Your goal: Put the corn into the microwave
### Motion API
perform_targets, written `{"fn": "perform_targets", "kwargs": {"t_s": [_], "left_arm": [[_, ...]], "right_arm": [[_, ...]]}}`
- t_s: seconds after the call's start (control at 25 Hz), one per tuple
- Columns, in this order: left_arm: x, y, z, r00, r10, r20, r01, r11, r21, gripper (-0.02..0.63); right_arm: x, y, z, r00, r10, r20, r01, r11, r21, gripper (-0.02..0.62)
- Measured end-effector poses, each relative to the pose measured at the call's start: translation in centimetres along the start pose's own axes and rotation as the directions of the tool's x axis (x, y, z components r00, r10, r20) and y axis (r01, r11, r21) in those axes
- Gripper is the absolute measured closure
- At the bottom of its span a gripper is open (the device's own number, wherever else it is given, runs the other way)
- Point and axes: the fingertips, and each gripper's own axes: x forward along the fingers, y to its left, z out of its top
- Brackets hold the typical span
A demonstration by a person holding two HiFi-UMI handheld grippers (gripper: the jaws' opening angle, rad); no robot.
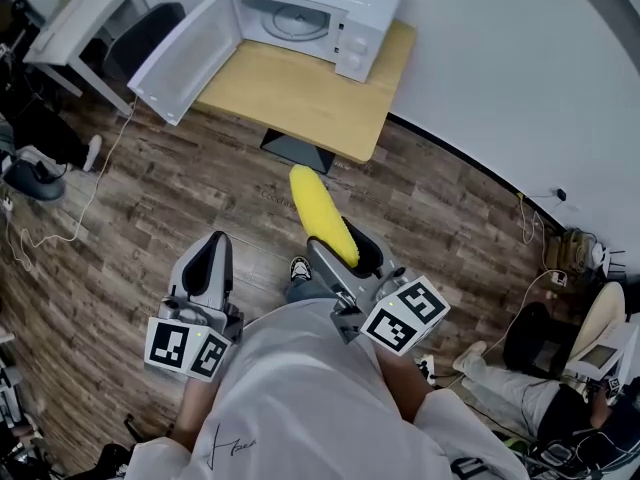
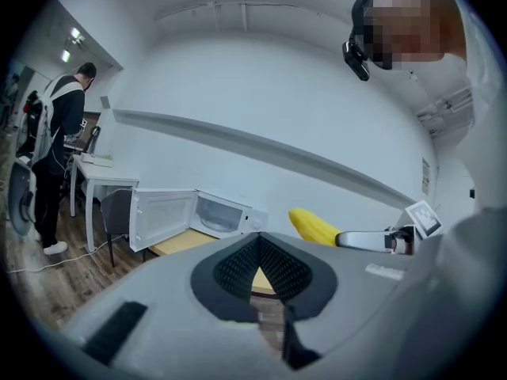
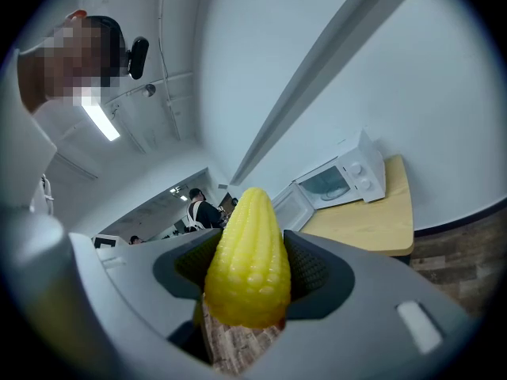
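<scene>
One corn (image 1: 322, 215) clamped in right claw (image 1: 347, 251), left claw (image 1: 214, 248) closed empty, one microwave (image 1: 310, 18) door open

Microwave (image 1: 318, 13) cavity open; door (image 1: 182, 56) swung left.

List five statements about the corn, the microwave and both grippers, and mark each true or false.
1. The right gripper is shut on the corn. True.
2. The microwave stands on a wooden table. True.
3. The microwave's door is closed. False: it stands wide open.
4. The left gripper holds a second cob. False: its jaws are together with nothing between them.
5. The corn already lies inside the microwave. False: it is held in the air over the floor, short of the table.
</scene>
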Motion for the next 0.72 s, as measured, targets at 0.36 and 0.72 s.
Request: {"fn": "perform_targets", "kwargs": {"t_s": [0.36, 0.72], "left_arm": [[4.4, -0.4, 0.8, 1.0, 0.001, 0.015, -0.001, 1.0, 0.003, 0.617], [6.8, 0.1, 1.5, 1.0, -0.001, 0.015, 0.001, 1.0, -0.012, 0.617]], "right_arm": [[1.2, -3.3, 2.3, 1.0, 0.018, 0.009, -0.018, 1.0, 0.006, 0.334], [2.5, -5.0, 3.7, 1.0, 0.009, 0.009, -0.009, 1.0, 0.017, 0.334]]}}
